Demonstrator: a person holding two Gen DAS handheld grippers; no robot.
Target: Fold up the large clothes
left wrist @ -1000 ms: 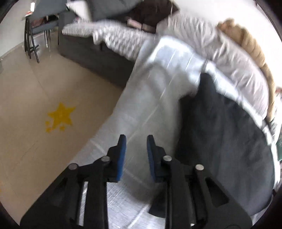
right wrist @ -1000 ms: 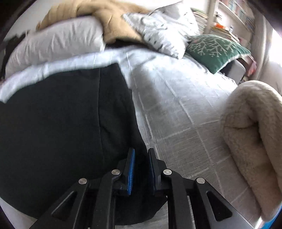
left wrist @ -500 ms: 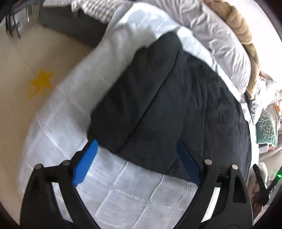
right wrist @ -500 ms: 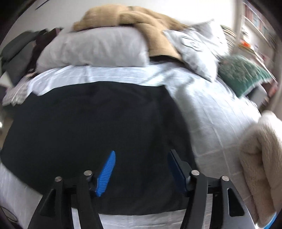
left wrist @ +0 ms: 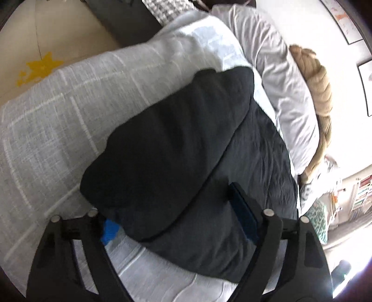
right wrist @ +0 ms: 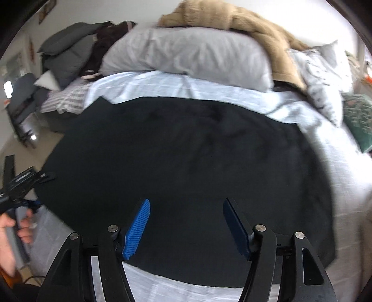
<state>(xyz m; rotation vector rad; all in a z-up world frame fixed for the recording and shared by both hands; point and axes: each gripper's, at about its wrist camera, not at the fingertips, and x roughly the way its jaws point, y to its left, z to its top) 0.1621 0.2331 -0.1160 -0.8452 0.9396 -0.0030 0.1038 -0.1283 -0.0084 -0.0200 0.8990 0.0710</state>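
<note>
A large black garment lies spread on the bed, its left part folded over into a thick double layer. It fills the middle of the right wrist view. My left gripper is open wide at the garment's near edge; its left blue pad is partly hidden under the folded edge. My right gripper is open and empty, just above the garment's near hem. The left gripper and the hand that holds it show at the left edge of the right wrist view.
The bed has a white checked cover. A grey pillow and a tan blanket lie at the head. A green cushion is at the right. A dark sofa and bare floor lie to the left.
Both grippers went from nearly shut to wide open and let the garment go. The left gripper has come closer to the folded edge; the right has pulled back to the near hem.
</note>
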